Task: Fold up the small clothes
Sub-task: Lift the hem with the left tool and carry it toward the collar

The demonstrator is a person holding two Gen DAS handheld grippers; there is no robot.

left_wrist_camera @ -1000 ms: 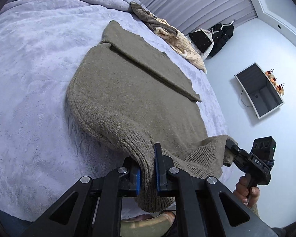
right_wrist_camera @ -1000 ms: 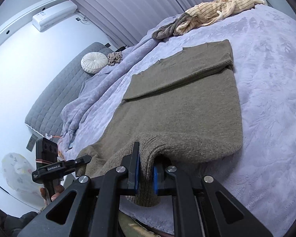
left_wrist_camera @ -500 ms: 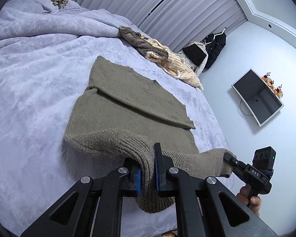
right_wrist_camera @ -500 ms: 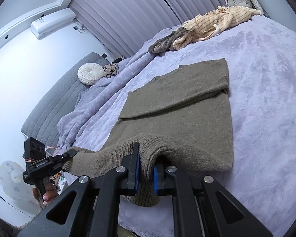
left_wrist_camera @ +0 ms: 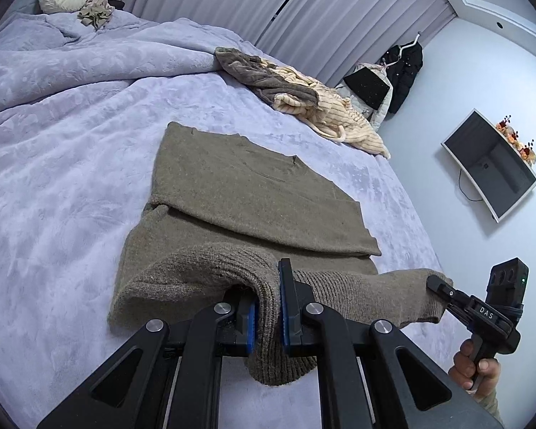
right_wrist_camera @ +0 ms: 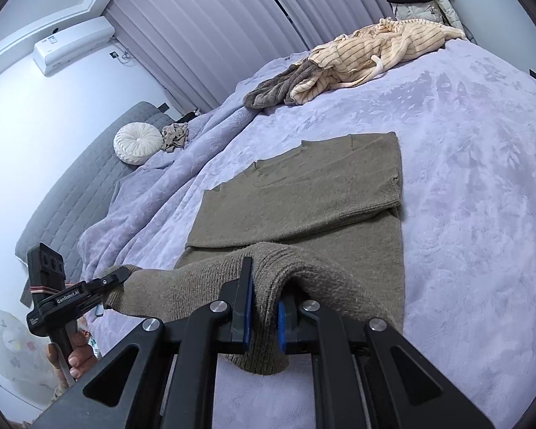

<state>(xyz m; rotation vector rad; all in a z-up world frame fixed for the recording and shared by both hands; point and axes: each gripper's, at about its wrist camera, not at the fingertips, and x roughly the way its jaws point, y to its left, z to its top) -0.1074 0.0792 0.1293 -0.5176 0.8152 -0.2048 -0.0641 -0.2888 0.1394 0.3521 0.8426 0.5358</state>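
An olive-brown knit sweater [left_wrist_camera: 253, 193] [right_wrist_camera: 303, 196] lies on the lilac bed, its sleeves folded across the upper part. Both grippers hold its ribbed bottom hem lifted off the bed. My left gripper [left_wrist_camera: 268, 307] is shut on the hem's left corner, blue pads pressing the knit, a flap hanging below. My right gripper [right_wrist_camera: 262, 311] is shut on the hem's right corner in the same way. Each gripper shows in the other's view: the right gripper [left_wrist_camera: 437, 284] and the left gripper [right_wrist_camera: 119, 275], with the hem stretched between them.
A pile of grey and cream striped clothes [left_wrist_camera: 303, 100] [right_wrist_camera: 357, 60] lies at the bed's far edge. A round white cushion [right_wrist_camera: 137, 143] and a crumpled beige cloth [left_wrist_camera: 96, 10] sit near the headboard. A wall screen [left_wrist_camera: 489, 164] hangs at right. A person's hand [left_wrist_camera: 477, 368] grips the right handle.
Both grippers have carried the hem up and forward over the sweater's body, so the lower part now curls over itself. More of the room and headboard shows.
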